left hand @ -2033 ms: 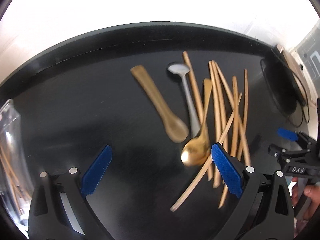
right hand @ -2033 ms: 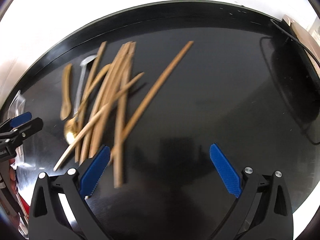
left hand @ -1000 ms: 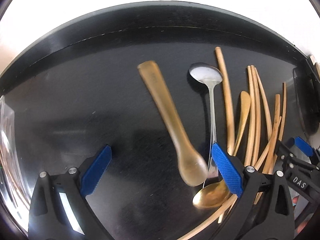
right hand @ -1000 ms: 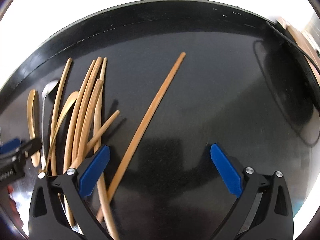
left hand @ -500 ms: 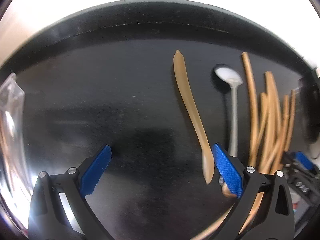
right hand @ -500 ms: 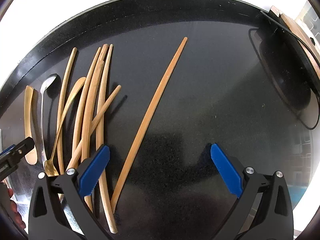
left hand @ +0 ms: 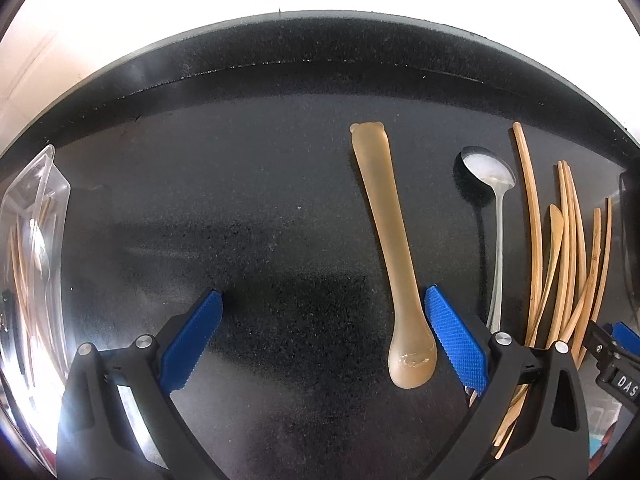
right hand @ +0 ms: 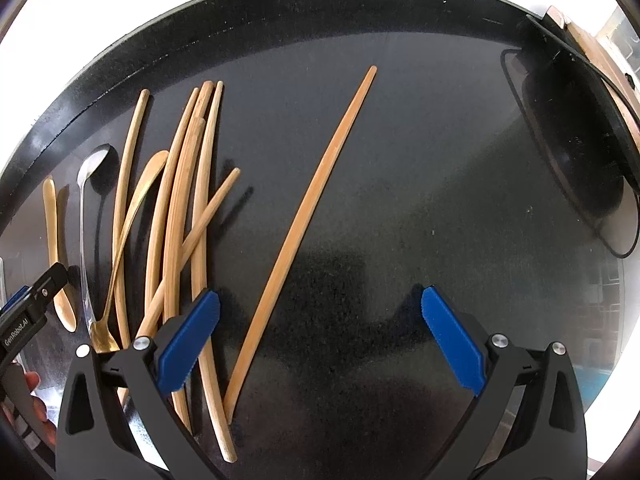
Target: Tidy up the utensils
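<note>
My left gripper (left hand: 322, 326) is open and empty above the black table (left hand: 224, 208). A translucent tan spoon (left hand: 390, 248) lies just inside its right finger (left hand: 456, 340), bowl towards me. A silver spoon (left hand: 494, 216) and a bunch of wooden chopsticks (left hand: 568, 248) lie further right. My right gripper (right hand: 320, 334) is open and empty. A single chopstick (right hand: 308, 216) lies between its fingers, nearer the left one. The chopstick bunch (right hand: 180, 216), a gold spoon (right hand: 132, 220), the silver spoon (right hand: 86, 216) and the tan spoon (right hand: 54, 240) lie to its left.
A clear plastic container (left hand: 28, 264) holding chopsticks stands at the far left. A black round pad with a cable (right hand: 572, 148) lies at the right of the table. The left gripper shows at the right wrist view's left edge (right hand: 28, 312). The table's raised back edge (left hand: 320, 36) runs behind.
My left gripper has moved left and closer, so the tan spoon now lies by its right finger. My right gripper has shifted so the single chopstick lies between its fingers. Both stayed open.
</note>
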Demonstrator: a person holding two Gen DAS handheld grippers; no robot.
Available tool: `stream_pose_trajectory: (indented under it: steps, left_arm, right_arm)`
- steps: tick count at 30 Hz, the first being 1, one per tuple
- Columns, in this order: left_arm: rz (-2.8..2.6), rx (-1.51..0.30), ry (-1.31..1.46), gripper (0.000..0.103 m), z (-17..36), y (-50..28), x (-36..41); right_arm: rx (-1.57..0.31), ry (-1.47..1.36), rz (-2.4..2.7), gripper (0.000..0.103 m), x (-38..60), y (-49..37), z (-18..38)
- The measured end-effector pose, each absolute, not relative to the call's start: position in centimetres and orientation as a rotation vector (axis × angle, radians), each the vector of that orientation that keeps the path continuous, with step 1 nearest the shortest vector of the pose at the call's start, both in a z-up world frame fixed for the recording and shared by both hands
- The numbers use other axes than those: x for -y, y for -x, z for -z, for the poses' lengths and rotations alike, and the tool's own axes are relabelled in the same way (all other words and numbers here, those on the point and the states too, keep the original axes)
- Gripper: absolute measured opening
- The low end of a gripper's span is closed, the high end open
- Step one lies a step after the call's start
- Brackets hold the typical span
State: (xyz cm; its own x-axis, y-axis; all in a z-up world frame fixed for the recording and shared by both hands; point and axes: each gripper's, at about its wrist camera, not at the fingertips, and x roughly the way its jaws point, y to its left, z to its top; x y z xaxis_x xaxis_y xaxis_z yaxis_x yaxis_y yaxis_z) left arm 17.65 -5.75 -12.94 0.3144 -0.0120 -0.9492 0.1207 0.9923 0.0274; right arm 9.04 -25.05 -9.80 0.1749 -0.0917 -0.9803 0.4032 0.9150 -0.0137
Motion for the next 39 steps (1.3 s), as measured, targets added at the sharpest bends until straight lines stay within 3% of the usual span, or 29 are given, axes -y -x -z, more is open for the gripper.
stream_pose_trajectory:
  steps: [7,8,9,11,12,13,18,24,28,32,39]
  left_arm:
    - [0.229,-1.251,-0.197,0.094,12.1,-15.9,7.1]
    - [0.273,-1.234,-0.225,0.074,11.5,-15.7,7.5]
    - [0.309,-1.213,-0.248,0.022,10.9,-15.4,8.0]
    - [0.340,-1.245,-0.209,0.013,10.5,-15.6,8.4]
    - [0.341,-1.249,-0.197,0.012,10.5,-15.7,8.4]
    - [0.342,-1.259,-0.166,0.012,10.5,-16.0,8.1]
    - [0.323,-1.231,-0.119,0.011,9.1,-15.3,7.1]
    - [0.337,-1.162,-0.101,0.011,5.5,-12.3,7.1]
    - [0.352,-1.120,-0.090,0.011,3.4,-10.1,6.9]
    - [0.357,-1.083,-0.086,0.011,1.2,-8.7,6.4]
    - [0.295,-1.041,-0.074,0.011,-0.4,-6.4,2.6]
  right_arm:
    - [-1.381,-0.252,0.333,0.097,24.9,-9.8,9.9]
    - [-1.392,-0.251,0.328,0.097,25.0,-10.0,9.9]
    - [-1.396,-0.250,0.323,0.093,24.8,-10.0,9.9]
    - [-1.373,-0.196,0.266,0.057,23.8,-10.3,9.1]
    - [-1.365,-0.153,0.222,0.012,23.0,-10.6,8.5]
    - [-1.409,-0.117,0.181,0.007,22.1,-11.1,8.5]
    - [-1.424,-0.215,0.111,0.007,23.3,-10.7,8.7]
    - [-1.468,-0.554,-0.007,0.007,27.9,-8.5,9.9]
    - [-1.383,-0.652,-0.063,0.007,29.7,-6.7,8.5]
    - [-1.237,-0.548,-0.090,0.007,29.5,-6.1,3.9]
    - [-1.169,-0.428,-0.168,0.007,26.1,-5.3,0.7]
